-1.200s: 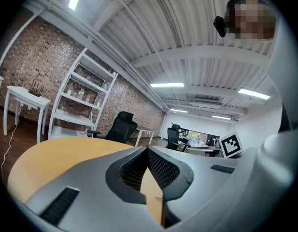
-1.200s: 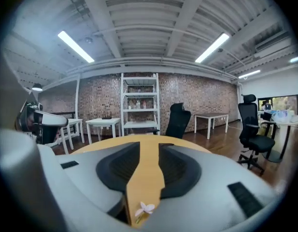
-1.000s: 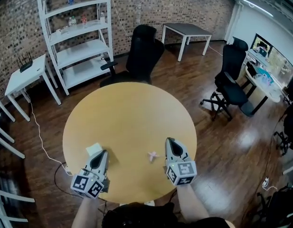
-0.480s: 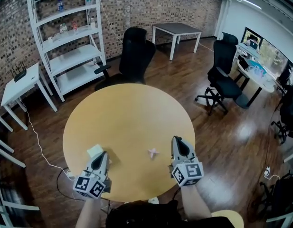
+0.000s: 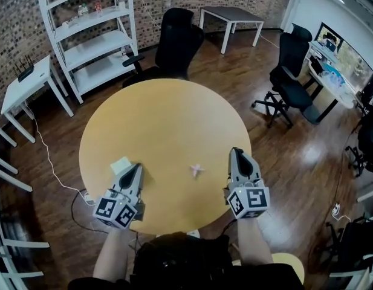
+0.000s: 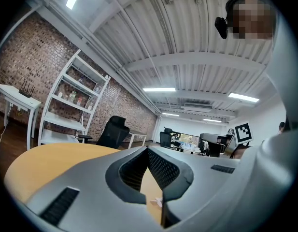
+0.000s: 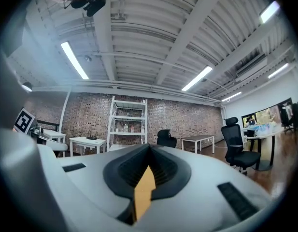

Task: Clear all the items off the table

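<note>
A small pink item [image 5: 196, 170] lies on the round wooden table [image 5: 162, 113], near its front edge. It also shows low between the jaws in the left gripper view, as the pink item [image 6: 157, 202]. A pale square pad [image 5: 121, 165] lies at the front left. My left gripper [image 5: 136, 167] hovers just right of the pad, its jaws meeting at the tip [image 6: 148, 150], nothing in them. My right gripper [image 5: 236, 150] is held level over the table's right edge, right of the pink item, shut and empty [image 7: 149, 148].
A black office chair [image 5: 174, 44] stands behind the table, next to a white shelf unit [image 5: 89, 35]. A small white side table [image 5: 29, 86] is at the left, a grey table [image 5: 231, 16] at the back. More office chairs [image 5: 292, 77] stand on the wooden floor at the right.
My right gripper has risen and drifted right, away from the pink item. The left gripper has stayed beside the pad. The head view has tilted a little.
</note>
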Demonstrator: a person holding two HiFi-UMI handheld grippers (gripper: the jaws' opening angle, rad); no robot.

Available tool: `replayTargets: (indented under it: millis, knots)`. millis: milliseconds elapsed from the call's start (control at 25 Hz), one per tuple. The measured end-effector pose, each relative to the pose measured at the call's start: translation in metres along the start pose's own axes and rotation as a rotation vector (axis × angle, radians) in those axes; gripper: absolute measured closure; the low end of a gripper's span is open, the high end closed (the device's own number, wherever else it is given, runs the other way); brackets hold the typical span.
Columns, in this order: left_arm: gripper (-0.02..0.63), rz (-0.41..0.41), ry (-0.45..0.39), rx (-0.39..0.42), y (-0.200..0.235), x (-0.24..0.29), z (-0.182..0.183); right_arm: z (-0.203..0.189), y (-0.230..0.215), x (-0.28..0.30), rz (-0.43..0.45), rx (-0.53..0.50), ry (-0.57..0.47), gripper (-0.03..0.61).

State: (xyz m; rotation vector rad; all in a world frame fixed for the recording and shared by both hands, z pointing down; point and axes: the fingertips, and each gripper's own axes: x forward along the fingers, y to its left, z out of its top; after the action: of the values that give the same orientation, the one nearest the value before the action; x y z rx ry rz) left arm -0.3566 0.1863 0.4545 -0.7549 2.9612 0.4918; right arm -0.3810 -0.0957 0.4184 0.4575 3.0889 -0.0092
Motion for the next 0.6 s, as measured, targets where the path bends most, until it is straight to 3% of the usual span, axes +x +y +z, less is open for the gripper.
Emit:
replayTargets:
  millis: [600]
  knots:
    - [0.623, -0.058, 0.009, -0.002, -0.015, 0.02, -0.009, 0.011, -0.019, -0.013, -0.044, -0.013, -0.024, 0.577]
